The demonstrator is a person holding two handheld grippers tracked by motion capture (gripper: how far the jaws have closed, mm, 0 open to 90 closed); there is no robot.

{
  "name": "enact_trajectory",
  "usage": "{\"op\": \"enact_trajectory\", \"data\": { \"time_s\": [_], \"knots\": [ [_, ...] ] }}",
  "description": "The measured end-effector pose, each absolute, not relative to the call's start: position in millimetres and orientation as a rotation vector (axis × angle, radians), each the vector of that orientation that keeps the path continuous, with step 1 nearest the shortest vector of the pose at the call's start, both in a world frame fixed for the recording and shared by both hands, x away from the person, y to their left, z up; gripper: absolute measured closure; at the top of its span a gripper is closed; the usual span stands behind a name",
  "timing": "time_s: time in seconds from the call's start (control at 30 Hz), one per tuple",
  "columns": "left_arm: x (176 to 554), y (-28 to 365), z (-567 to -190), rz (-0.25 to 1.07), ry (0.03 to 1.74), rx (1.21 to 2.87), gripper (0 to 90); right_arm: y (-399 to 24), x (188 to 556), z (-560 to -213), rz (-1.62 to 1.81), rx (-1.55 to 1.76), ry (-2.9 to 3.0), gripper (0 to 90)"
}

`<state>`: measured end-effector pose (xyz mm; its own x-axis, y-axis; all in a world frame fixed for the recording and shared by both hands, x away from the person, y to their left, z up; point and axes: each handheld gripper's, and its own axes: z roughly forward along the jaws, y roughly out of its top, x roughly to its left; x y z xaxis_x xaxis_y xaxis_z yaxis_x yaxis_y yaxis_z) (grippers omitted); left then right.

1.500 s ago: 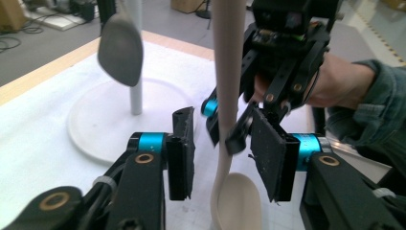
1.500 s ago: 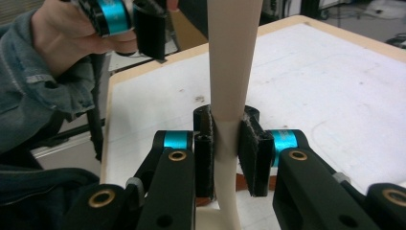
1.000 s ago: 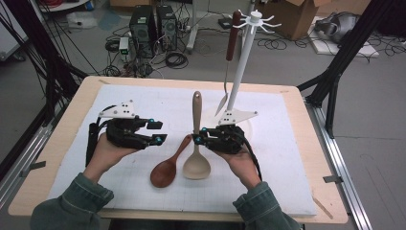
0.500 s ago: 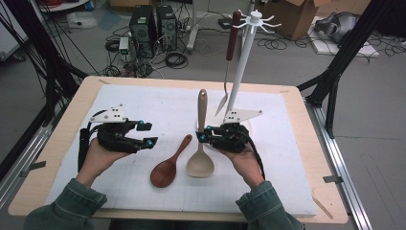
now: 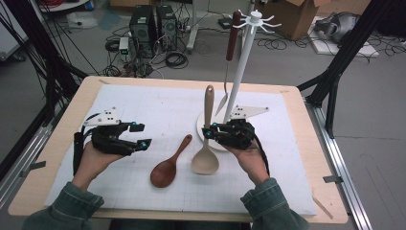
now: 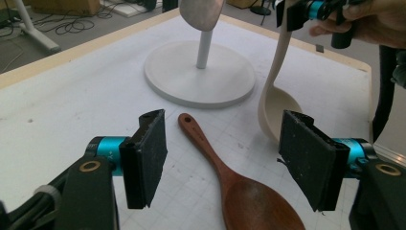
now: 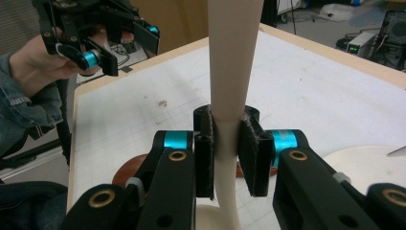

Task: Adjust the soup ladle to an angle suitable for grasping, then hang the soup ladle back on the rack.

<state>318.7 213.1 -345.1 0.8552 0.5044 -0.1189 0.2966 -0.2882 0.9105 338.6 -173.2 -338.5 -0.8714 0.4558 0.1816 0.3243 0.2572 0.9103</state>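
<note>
A pale wooden spoon (image 5: 206,160) is tilted with its bowl on the white mat and its handle pointing away from me. My right gripper (image 5: 209,130) is shut on the handle; in the right gripper view the pads (image 7: 206,153) press the pale spoon (image 7: 232,62) from both sides. A dark brown spoon (image 5: 167,167) lies flat on the mat. My left gripper (image 5: 139,135) hovers left of it. Its jaws have just been opening and stand wide; the left gripper (image 6: 222,148) has the brown spoon (image 6: 239,191) lying on the mat below the gap, untouched.
A white rack (image 5: 242,62) stands on a round base (image 6: 201,72) behind the spoons, with a brown-handled utensil (image 5: 233,36) hanging from it. The mat covers a wooden table (image 5: 306,124). Computers and cables lie on the floor beyond.
My left gripper has drawn back a little to the left and its jaws have widened. The pale spoon has shifted slightly right with the right gripper. The brown spoon has not moved.
</note>
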Motion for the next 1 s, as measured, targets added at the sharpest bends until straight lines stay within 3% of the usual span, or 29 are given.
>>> {"op": "enact_trajectory", "data": {
  "time_s": [1.0],
  "knots": [
    [309.6,242.8,-360.4,0.299,0.674,1.880,26.7,-192.6,341.0,-297.6,1.665,0.748,2.331,78.0]
  ]
}}
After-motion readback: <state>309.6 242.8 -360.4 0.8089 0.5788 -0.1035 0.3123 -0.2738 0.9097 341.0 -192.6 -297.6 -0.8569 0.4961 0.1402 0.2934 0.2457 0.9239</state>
